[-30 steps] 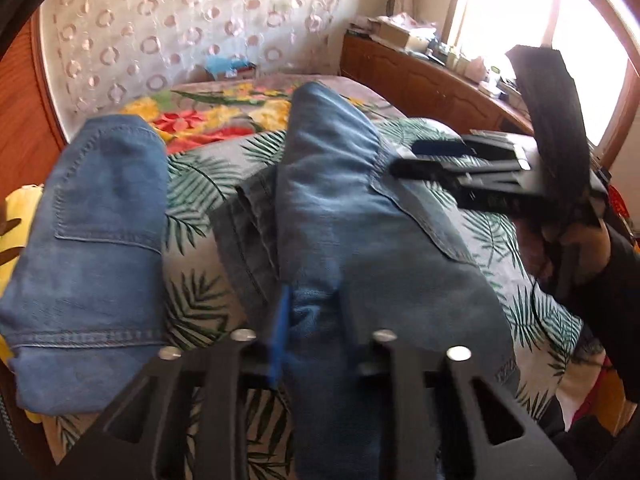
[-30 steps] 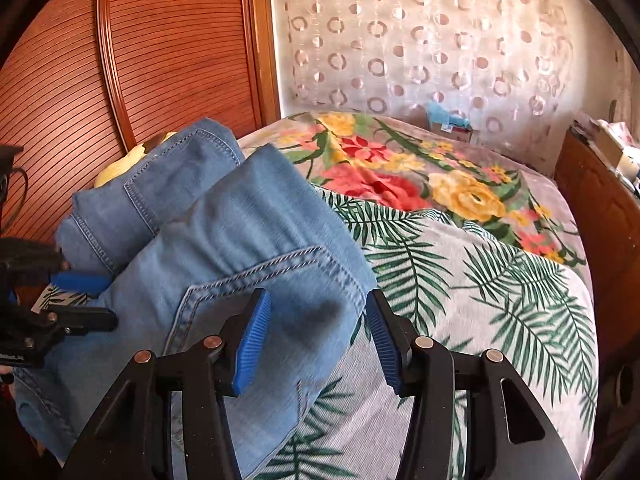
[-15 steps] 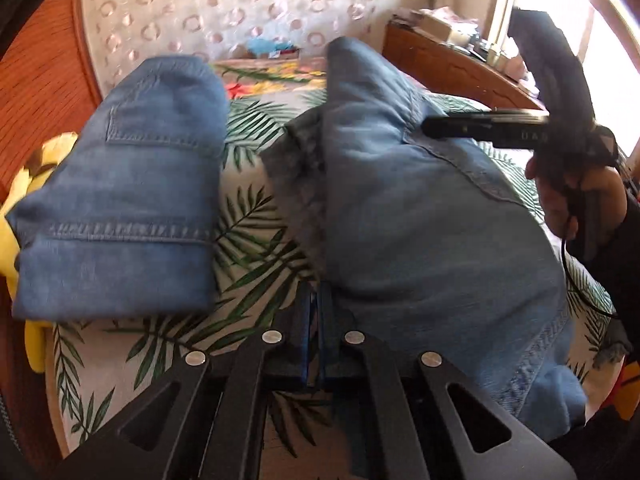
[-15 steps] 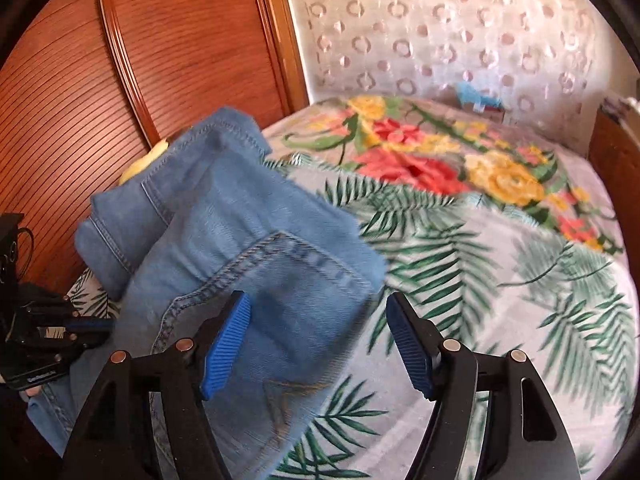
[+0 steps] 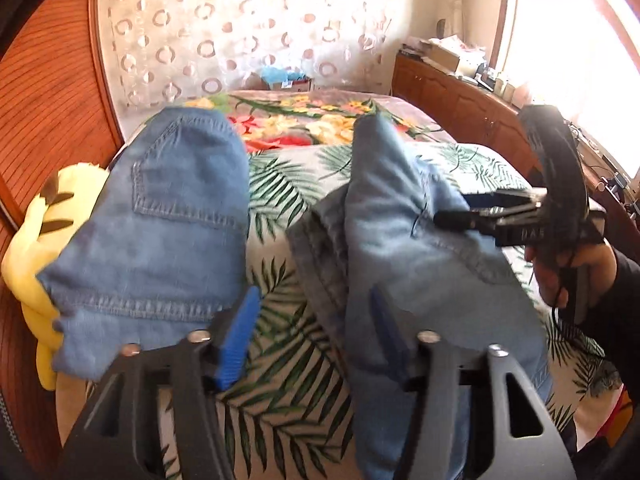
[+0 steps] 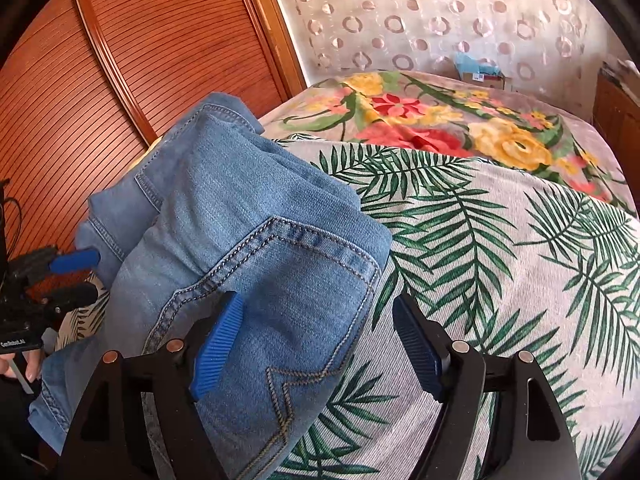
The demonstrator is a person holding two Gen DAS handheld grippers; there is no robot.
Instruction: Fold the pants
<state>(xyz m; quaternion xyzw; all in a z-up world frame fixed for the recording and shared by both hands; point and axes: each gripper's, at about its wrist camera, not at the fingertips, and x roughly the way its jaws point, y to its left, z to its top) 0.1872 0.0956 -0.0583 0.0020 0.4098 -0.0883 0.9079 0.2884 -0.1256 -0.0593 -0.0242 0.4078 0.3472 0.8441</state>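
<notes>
Standing open at the bottom of the left wrist view, the left gripper (image 5: 312, 336) is holding nothing: its jaws have just been opening, and between the blue pads (image 5: 236, 344) only the palm-leaf bedspread (image 5: 288, 208) is showing, with the edge of the folded jeans (image 5: 408, 256) lying against the right-hand pad. In the right wrist view, the right gripper (image 6: 316, 344) is spreading wide too, its jaws having just been opening; the pocket corner of the jeans (image 6: 256, 248) is lying between the pads, but they are not pressing on it, the right-hand pad sitting clear over the bedspread (image 6: 500, 240).

The jeans are resting folded on the near part of the bed, filling the centre-right of the left wrist view and the lower left of the right wrist view. A second folded pair of jeans (image 5: 160, 232) is sitting apart from them at the left of the left wrist view, partly over a yellow plush toy (image 5: 36, 256) at the left edge.

At the right edge of that view a hand (image 5: 560, 272) in a dark sleeve is gripping the right gripper's handle, its fingers reaching over the jeans. Beyond the leaf print, a floral blanket (image 5: 304, 120) is covering the far part of the bed, a patterned curtain (image 5: 248, 24) is hanging across the top, and a slatted wooden door (image 6: 120, 80) is filling the upper left of the right wrist view.
</notes>
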